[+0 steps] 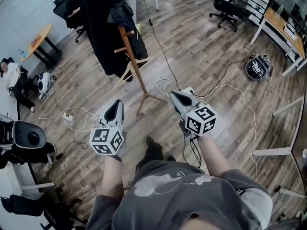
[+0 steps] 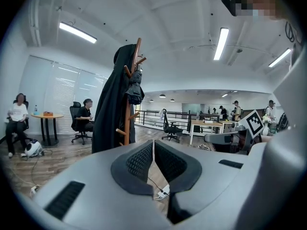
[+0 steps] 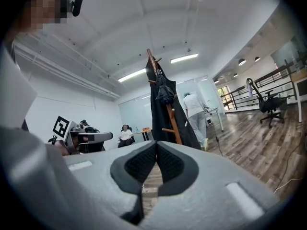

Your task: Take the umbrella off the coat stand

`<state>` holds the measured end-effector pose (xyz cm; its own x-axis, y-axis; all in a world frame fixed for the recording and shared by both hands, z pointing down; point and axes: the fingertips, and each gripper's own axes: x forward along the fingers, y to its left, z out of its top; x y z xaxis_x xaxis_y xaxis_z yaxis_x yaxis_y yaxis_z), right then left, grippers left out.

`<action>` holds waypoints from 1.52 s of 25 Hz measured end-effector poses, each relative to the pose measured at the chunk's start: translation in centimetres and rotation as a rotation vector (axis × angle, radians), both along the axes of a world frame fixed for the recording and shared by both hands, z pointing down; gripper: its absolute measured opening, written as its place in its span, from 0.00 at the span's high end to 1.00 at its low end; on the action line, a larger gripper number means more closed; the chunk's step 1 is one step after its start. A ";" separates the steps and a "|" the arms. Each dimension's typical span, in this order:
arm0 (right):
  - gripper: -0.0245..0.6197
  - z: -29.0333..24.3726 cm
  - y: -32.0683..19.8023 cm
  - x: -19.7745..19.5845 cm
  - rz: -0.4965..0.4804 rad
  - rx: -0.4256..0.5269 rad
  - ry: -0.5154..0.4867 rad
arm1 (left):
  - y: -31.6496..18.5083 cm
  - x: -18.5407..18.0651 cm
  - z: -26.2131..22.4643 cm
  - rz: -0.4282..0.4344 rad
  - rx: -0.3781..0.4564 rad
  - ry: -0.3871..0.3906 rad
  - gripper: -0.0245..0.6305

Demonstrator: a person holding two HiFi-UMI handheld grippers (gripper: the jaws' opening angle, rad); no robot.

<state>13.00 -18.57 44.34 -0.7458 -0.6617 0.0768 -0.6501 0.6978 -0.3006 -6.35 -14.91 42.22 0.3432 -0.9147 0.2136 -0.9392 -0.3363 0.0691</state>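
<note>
A wooden coat stand rises from the plank floor ahead of me, with a long black coat hung over it. A small folded dark umbrella hangs from an upper peg; it also shows as the umbrella and the umbrella in the two gripper views. My left gripper and right gripper are held side by side, short of the stand's feet. Both point toward the stand, each with its jaws shut and nothing between them. Neither touches the stand or the umbrella.
White cables and a power strip lie on the floor near the stand's feet. A round table and seated people are at the left, office chairs and desks at the back right. A person stands beyond the stand.
</note>
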 end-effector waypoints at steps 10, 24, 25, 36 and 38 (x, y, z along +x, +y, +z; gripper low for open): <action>0.96 -4.1 -8.6 -4.3 0.007 0.051 0.020 | -8.7 -3.4 -2.5 0.038 0.053 0.004 0.95; 0.96 -7.0 -19.5 -9.5 0.087 0.090 0.027 | -19.7 -7.9 -6.2 0.133 0.128 0.006 0.95; 0.96 -7.5 -20.1 -9.8 0.096 0.096 0.020 | -20.4 -8.3 -6.4 0.140 0.134 0.004 0.95; 0.95 -13.7 -24.8 -13.7 0.132 0.198 -0.019 | -24.8 -12.8 -7.9 0.167 0.167 0.008 0.95; 0.80 -14.9 -25.3 -14.0 0.118 0.208 -0.017 | -25.2 -13.1 -8.2 0.160 0.171 0.012 0.95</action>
